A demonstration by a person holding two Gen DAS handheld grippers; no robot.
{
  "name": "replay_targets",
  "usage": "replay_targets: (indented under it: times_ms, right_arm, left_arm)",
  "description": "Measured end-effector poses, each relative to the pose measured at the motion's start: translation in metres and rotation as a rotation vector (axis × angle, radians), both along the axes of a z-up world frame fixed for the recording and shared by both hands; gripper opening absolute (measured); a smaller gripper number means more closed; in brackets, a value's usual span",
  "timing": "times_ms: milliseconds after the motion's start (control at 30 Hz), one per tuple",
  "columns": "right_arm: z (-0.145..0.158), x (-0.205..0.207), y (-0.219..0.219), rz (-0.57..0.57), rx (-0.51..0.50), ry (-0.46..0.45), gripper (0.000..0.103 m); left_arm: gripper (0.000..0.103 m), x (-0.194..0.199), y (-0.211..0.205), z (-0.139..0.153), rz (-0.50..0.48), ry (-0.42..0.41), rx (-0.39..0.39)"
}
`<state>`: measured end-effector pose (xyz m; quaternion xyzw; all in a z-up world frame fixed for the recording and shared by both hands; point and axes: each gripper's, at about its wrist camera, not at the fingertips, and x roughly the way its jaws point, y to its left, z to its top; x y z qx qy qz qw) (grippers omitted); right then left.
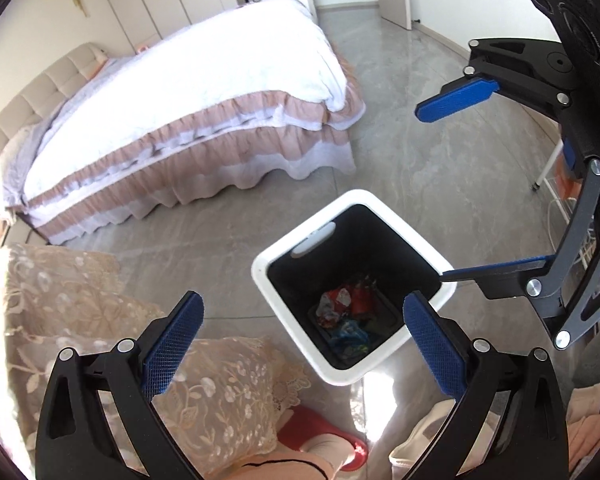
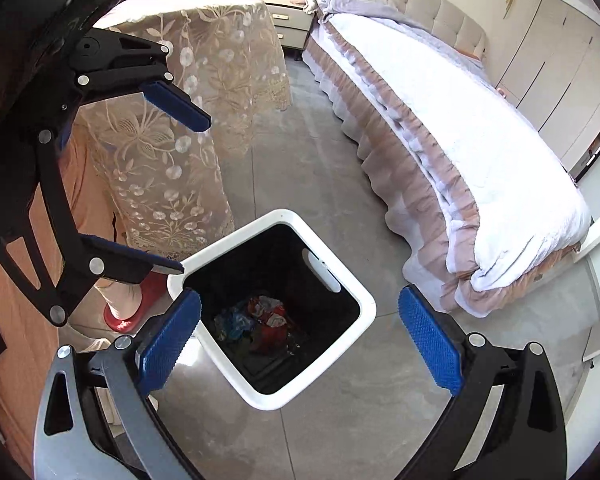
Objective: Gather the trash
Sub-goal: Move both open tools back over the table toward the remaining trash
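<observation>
A white square bin (image 1: pixel 296 332) with a black inside stands on the grey floor. Crumpled red, blue and white wrappers (image 1: pixel 348 312) lie at its bottom. My left gripper (image 1: pixel 303 302) hovers over the bin's near side, open, with nothing between its blue pads. My right gripper (image 1: pixel 432 196) hangs at the bin's right, open too, its lower finger over the rim. In the right wrist view the bin (image 2: pixel 224 364) sits just ahead, the trash (image 2: pixel 260 316) shows inside, and my right gripper (image 2: pixel 300 294) is open and empty above it. The left gripper (image 2: pixel 192 194) is at the left.
A bed (image 1: pixel 200 100) with a white cover and pink frills stands beyond the bin. A table under a lace cloth (image 2: pixel 172 160) is close on the left side. A person's foot in a red slipper (image 2: pixel 128 316) stands beside the bin. A white cart (image 1: pixel 556 184) is at the right.
</observation>
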<state>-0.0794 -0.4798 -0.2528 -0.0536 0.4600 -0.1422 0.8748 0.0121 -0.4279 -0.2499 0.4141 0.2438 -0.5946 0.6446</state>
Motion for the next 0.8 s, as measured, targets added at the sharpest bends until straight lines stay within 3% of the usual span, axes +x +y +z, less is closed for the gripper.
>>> replay_targets:
  times_ms: [267, 400, 800]
  right_arm:
    - [0.054, 0.007, 0.014, -0.032, 0.037, -0.178, 0.099]
    - [0.081, 0.026, 0.033, -0.007, 0.066, -0.278, 0.099]
    - [0.123, 0.134, 0.140, 0.261, 0.125, -0.431, 0.099]
  left_arm:
    - [0.098, 0.022, 0.052, 0.063, 0.193, -0.027, -0.171]
    - [0.098, 0.046, 0.089, 0.092, 0.341, -0.032, -0.250]
    - [0.098, 0.137, 0.232, 0.127, 0.879, -0.084, -0.365]
